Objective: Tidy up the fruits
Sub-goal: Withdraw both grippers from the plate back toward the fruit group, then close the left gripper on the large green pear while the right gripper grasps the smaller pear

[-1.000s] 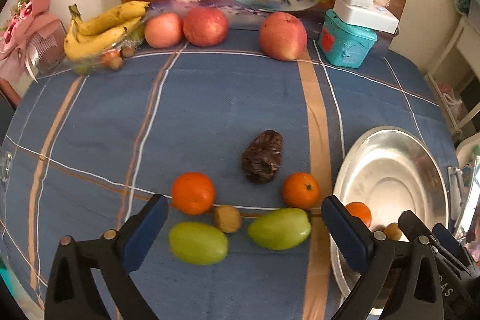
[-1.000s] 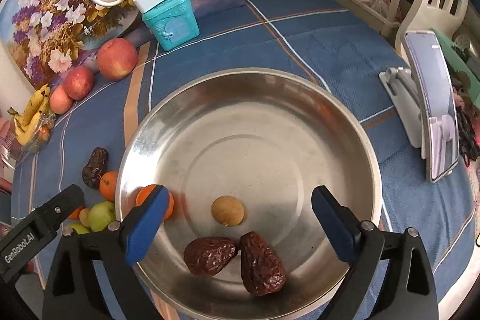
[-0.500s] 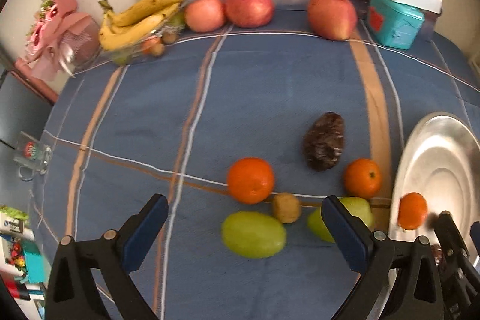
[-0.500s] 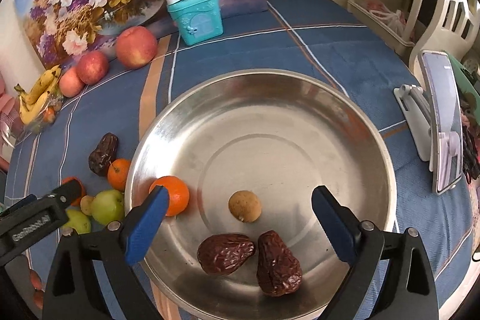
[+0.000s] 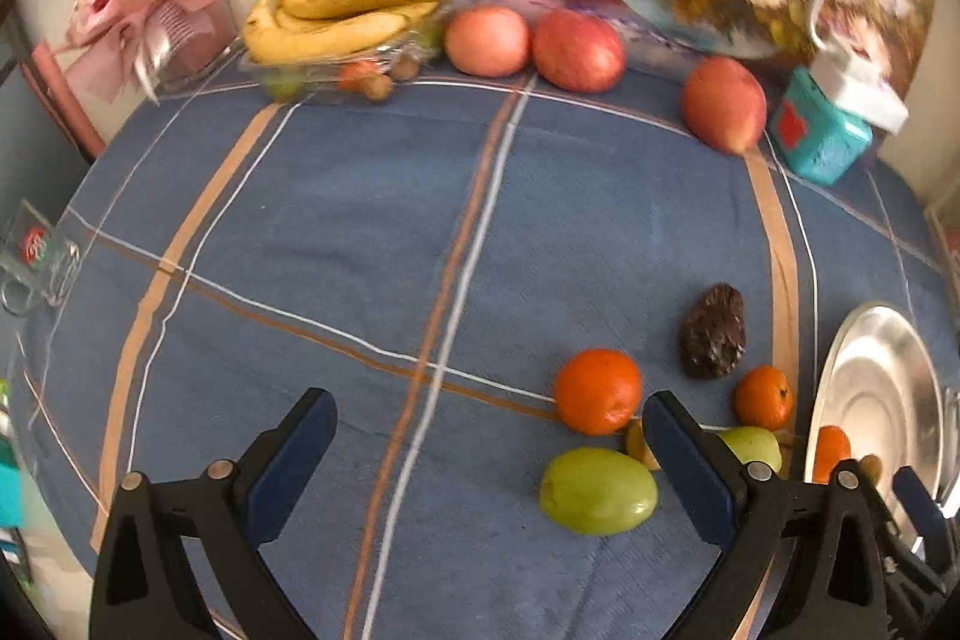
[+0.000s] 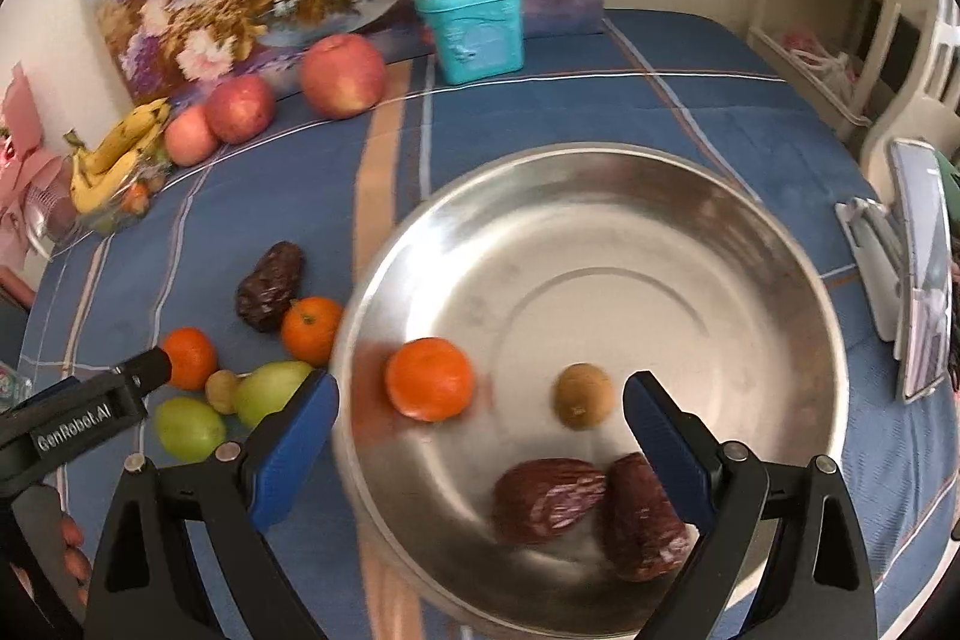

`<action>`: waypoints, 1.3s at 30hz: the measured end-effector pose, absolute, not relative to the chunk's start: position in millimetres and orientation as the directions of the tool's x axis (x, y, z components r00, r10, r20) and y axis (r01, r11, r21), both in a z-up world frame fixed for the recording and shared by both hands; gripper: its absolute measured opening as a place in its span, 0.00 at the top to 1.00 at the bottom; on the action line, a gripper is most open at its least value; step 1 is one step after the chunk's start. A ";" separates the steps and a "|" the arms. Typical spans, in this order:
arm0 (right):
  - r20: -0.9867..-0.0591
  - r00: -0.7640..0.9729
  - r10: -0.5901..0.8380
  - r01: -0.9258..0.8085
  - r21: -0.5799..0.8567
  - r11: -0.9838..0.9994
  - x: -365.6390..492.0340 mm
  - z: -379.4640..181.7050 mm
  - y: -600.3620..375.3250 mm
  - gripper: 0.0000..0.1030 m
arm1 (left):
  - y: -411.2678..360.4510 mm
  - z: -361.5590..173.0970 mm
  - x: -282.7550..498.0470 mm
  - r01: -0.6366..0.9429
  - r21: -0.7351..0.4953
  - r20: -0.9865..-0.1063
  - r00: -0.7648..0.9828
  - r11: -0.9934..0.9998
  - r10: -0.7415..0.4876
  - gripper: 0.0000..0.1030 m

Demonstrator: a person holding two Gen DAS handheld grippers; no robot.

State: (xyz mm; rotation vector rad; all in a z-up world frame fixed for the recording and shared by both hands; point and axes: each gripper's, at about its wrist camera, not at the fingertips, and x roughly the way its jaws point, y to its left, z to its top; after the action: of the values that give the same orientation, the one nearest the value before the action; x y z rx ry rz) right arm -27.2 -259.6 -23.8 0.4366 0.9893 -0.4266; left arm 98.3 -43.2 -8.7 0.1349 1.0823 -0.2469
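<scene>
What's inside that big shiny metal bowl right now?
In the metal bowl: one orange, a small round brown fruit and two dark dates. The right gripper's finger covers part of one date.

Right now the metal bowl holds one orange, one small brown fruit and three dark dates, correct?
Not three: the right wrist view shows two dark dates in the metal bowl, with the orange and the small brown fruit. A third date lies on the tablecloth.
</scene>
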 end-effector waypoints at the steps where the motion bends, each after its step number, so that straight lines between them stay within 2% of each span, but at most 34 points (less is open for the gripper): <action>1: -0.863 0.485 -0.140 0.522 0.157 0.838 -24.4 -23.1 -255.2 0.07 | -38.8 -8.4 99.5 0.257 -0.018 -0.887 0.443 0.966 -0.134 0.00; 6: -0.855 0.509 -0.094 0.446 0.169 0.879 -10.0 -17.9 -231.2 0.07 | -23.0 -10.5 99.2 0.210 -0.115 -0.892 0.407 0.971 -0.194 0.00; 12: -0.853 0.519 -0.048 0.356 0.165 0.920 -0.9 -16.3 -207.4 0.07 | -36.6 -12.4 88.4 0.303 -0.123 -0.896 0.376 0.945 -0.237 0.00; 21: -0.892 0.446 -0.081 0.402 0.118 0.908 -6.8 -25.4 -217.6 0.07 | -49.6 -36.3 88.7 0.311 -0.190 -0.934 0.236 0.931 -0.269 0.01; 25: -0.898 0.424 -0.120 0.425 0.080 0.902 -11.2 -26.9 -224.6 0.07 | -56.7 -42.6 86.8 0.321 -0.170 -0.940 0.229 0.932 -0.251 0.02; 29: -0.898 0.419 -0.131 0.454 0.082 0.887 -16.4 -26.4 -234.1 0.07 | -66.1 -47.4 83.6 0.340 -0.165 -0.944 0.218 0.926 -0.248 0.12; 34: -0.899 0.418 -0.128 0.475 0.096 0.875 -20.4 -26.2 -241.4 0.07 | -80.1 -51.7 79.0 0.364 -0.171 -0.946 0.200 0.916 -0.256 0.19; 39: -0.898 0.421 -0.130 0.479 0.098 0.872 -22.3 -24.3 -241.7 0.07 | -89.9 -49.5 75.0 0.379 -0.173 -0.942 0.205 0.909 -0.265 0.34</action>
State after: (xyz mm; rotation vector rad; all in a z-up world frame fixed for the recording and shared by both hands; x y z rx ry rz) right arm -22.3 -241.7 -24.3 0.3672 1.0746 -0.3926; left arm 75.0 -89.9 -49.5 0.1042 1.2891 -0.4500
